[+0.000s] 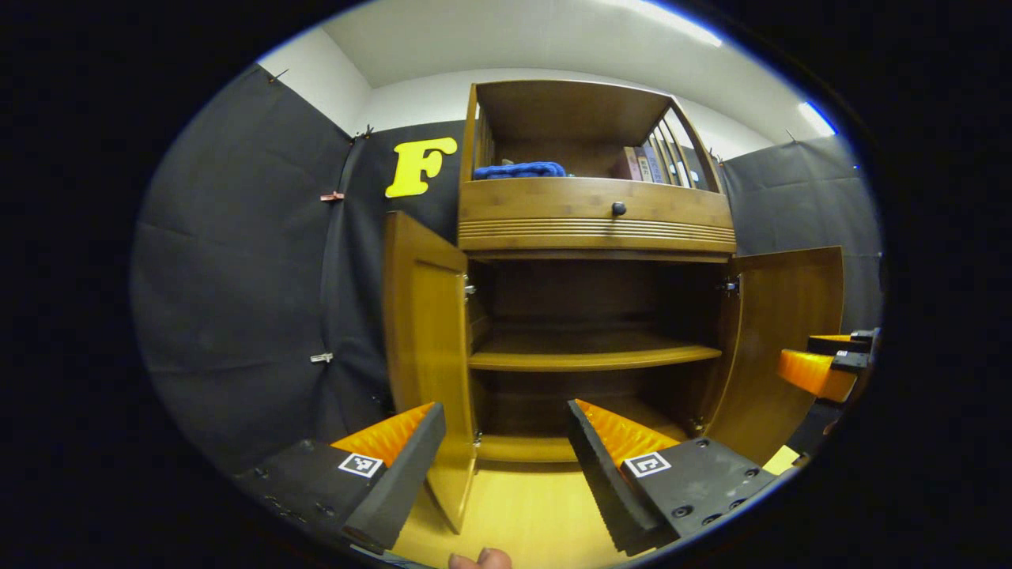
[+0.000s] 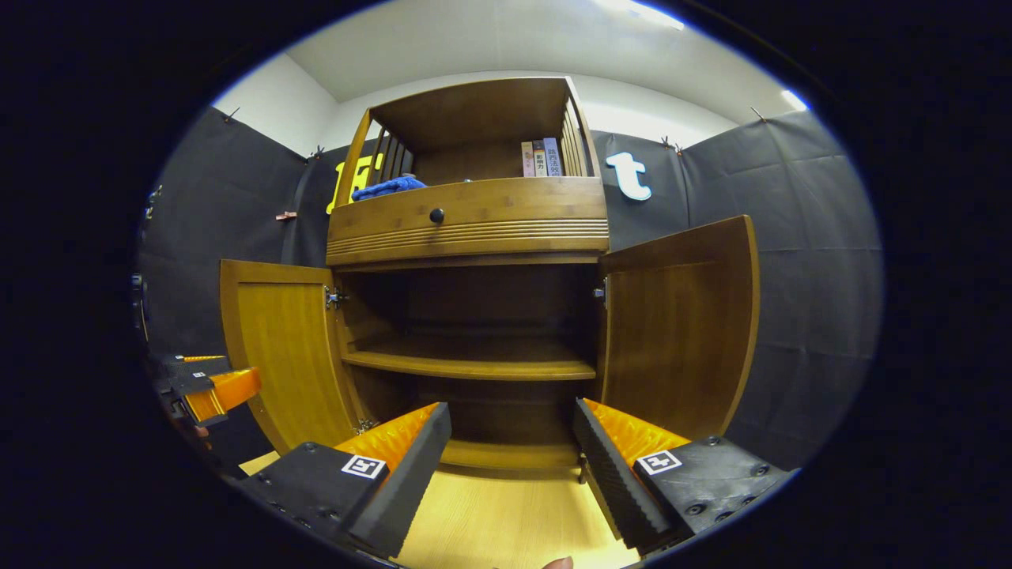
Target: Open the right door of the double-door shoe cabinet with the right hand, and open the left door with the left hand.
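The wooden shoe cabinet [image 1: 593, 221] [image 2: 466, 221] stands ahead with both lower doors swung open. In the left gripper view the left door [image 1: 427, 340] stands edge-on just beyond my left gripper [image 1: 506, 462], which is open and holds nothing. The right door [image 1: 783, 332] is swung out at the right, with the right gripper's orange fingers [image 1: 818, 370] beside it. In the right gripper view the right door [image 2: 680, 324] stands open just past my open, bare right gripper [image 2: 512, 462]. The left door [image 2: 285, 348] is open at the left, the other gripper [image 2: 209, 391] near it.
Inside, a bare middle shelf [image 1: 589, 352] [image 2: 474, 363] crosses the dark compartment. Above sits a drawer with a dark knob [image 1: 618, 209] [image 2: 436, 215]. The top open shelf holds a blue cloth [image 1: 518, 170] and books [image 2: 540, 158]. Light wood floor [image 1: 530, 514] lies below.
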